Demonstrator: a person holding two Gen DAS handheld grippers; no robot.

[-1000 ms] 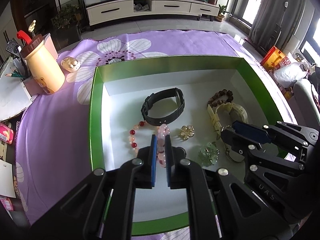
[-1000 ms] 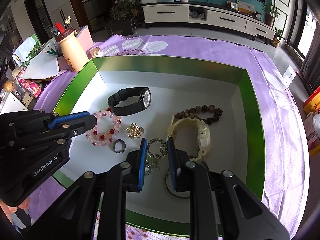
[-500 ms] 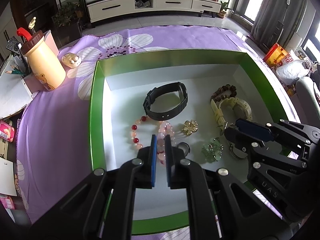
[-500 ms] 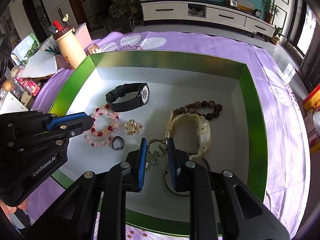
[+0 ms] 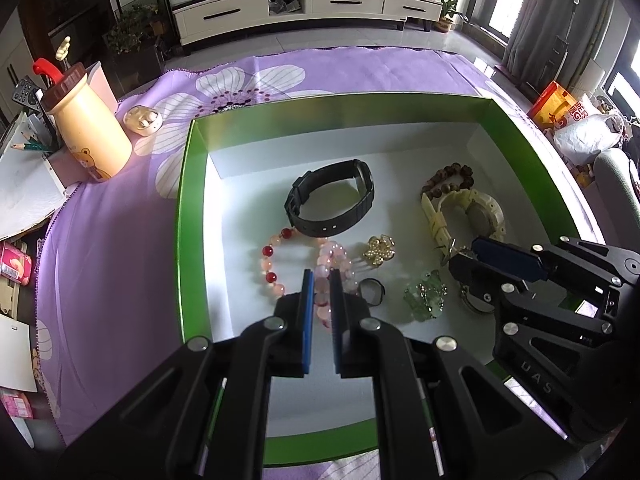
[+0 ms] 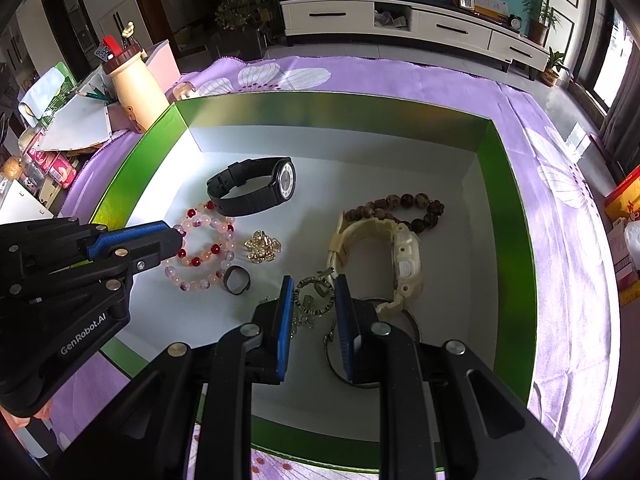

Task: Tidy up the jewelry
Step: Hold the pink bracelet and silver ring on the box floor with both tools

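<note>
A green box with a white floor (image 5: 192,216) (image 6: 516,208) holds the jewelry: a black watch (image 5: 332,200) (image 6: 252,192), a pink and red bead bracelet (image 5: 276,268) (image 6: 200,248), a gold brooch (image 5: 378,250) (image 6: 262,246), a dark ring (image 5: 372,292) (image 6: 237,280), a green pendant (image 5: 426,296), a cream watch (image 5: 468,212) (image 6: 400,256) and brown beads (image 5: 448,178) (image 6: 400,204). My left gripper (image 5: 320,280) hovers over the bead bracelet, jaws narrowly apart and empty. My right gripper (image 6: 312,292) is open above a round metal charm (image 6: 314,294).
The box sits on a purple flowered cloth (image 5: 120,240). A cream bottle with a brown cap (image 5: 86,124) (image 6: 134,80) and a small earbud case (image 5: 142,120) stand left of the box, beside papers and pencils. A thin metal bangle (image 6: 340,368) lies under my right gripper.
Both grippers have risen and drawn back slightly, so the jewelry sits lower and farther in view. The jaws have kept their gaps. No item has moved.
</note>
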